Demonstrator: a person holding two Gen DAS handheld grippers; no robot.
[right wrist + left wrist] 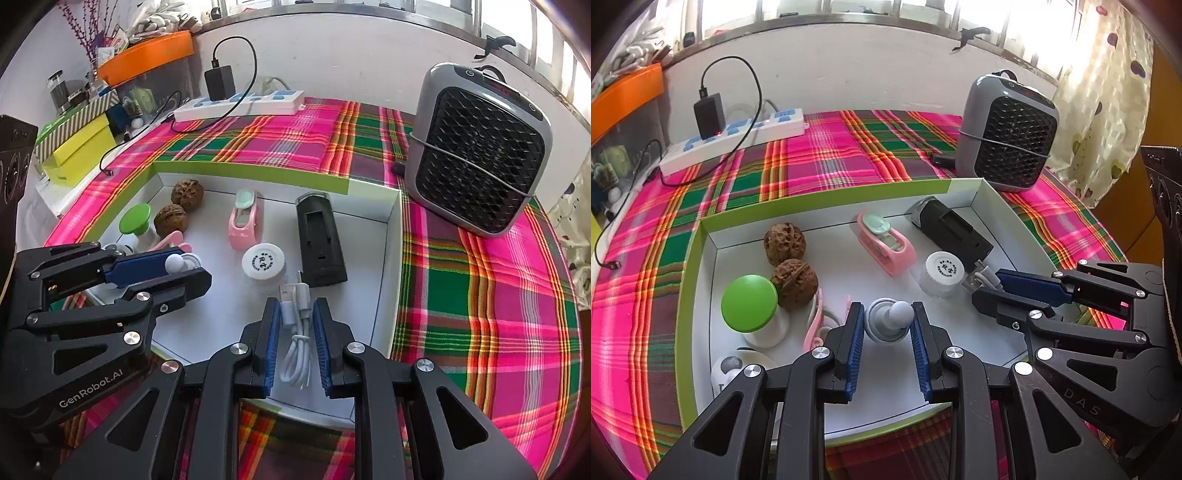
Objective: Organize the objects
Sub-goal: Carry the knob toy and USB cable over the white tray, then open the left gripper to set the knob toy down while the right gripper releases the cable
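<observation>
On the plaid-clothed worktop (461, 295), a shallow white cardboard tray (391, 236) with a lime-green rim already holds most of the clutter, so the sorting looks well advanced. Largest inside is a matte black box-shaped device (321, 243), then a glossy pink clip-like gadget (243, 218), a white ribbed bottle cap (263, 263), a green-topped white bottle (750, 304) and two wrinkled brown walnuts (792, 260). The left tool (888, 325) stands partly closed around a small grey knobbed piece (890, 319) inside the tray; whether the pads actually press it I cannot tell. The right tool (297, 332) is closed on a coiled white USB cable (297, 332), rubbery and smooth, at the tray's near edge. Judging by this, only these two small items remain to be settled. A grey mesh-fronted fan heater (480, 155) sits outside the tray.
</observation>
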